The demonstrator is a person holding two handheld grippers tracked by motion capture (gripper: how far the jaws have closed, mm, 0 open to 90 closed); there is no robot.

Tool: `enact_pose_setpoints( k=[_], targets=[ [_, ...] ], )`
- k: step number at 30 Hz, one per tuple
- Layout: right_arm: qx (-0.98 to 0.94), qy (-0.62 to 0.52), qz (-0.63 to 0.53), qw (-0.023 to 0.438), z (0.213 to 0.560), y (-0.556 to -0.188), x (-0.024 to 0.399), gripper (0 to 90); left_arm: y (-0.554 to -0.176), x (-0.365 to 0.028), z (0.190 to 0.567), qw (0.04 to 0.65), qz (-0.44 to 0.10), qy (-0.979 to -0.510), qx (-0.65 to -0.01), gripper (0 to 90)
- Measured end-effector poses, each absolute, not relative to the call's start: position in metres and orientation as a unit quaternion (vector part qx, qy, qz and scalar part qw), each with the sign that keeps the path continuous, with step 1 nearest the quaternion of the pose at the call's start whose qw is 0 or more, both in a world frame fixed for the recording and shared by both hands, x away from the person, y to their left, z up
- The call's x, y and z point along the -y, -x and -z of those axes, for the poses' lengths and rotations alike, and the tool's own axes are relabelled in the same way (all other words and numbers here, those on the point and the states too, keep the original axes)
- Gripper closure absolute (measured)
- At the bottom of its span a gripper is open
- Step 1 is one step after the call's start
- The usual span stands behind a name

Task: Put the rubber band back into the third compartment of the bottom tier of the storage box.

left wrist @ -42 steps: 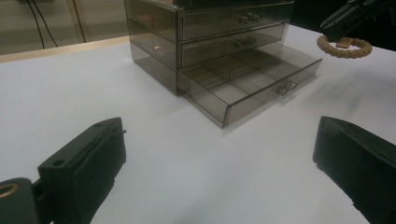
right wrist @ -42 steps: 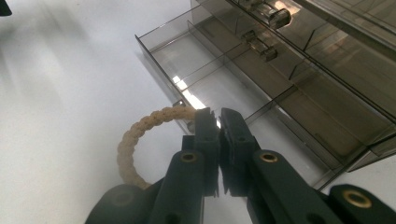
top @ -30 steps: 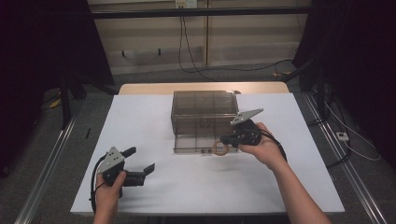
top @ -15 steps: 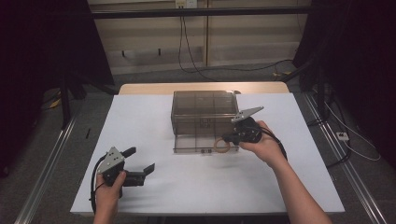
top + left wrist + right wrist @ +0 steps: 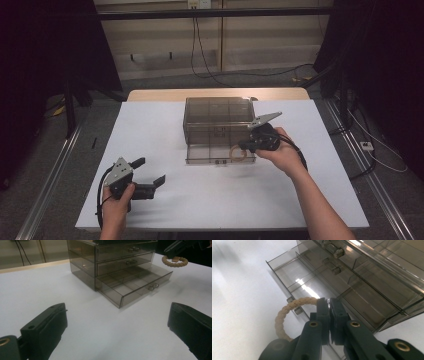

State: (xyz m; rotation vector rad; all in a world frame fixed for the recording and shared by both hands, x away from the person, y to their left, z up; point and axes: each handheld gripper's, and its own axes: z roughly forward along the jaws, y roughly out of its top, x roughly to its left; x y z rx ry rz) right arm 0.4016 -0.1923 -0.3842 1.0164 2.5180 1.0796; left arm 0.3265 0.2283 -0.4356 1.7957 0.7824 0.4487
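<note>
A smoky clear drawer box (image 5: 217,117) stands at the middle back of the white table (image 5: 165,215). Its bottom drawer (image 5: 212,152) is pulled out toward me. My right gripper (image 5: 243,148) hovers over the drawer's right end, shut on a beige twisted rope ring (image 5: 237,154) that hangs from its tips. In the right gripper view the jaws (image 5: 329,302) pinch the ring (image 5: 284,312) above the drawer (image 5: 294,272). My left gripper (image 5: 150,170) rests low at the front left, open with nothing between its fingers (image 5: 45,327). From there the box (image 5: 112,255) and ring (image 5: 175,263) lie ahead.
The open drawer (image 5: 135,282) is split into compartments with nothing in them. The two upper drawers are closed. Bare white table spreads left of the box and along the front. Cables (image 5: 380,160) run on the floor to the right, and metal rails (image 5: 45,195) flank the table.
</note>
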Motion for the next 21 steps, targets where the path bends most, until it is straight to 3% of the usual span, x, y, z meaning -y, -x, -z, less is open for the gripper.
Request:
enact_pose_setpoints(
  k=[21],
  targets=[
    [-0.857, -0.349, -0.363, 0.112, 0.3844, -0.4081, 0.1949, 86.8, -0.3266, -0.2286, 0.4358, 0.536, -0.188, -0.755, -0.328, 2.7]
  ],
)
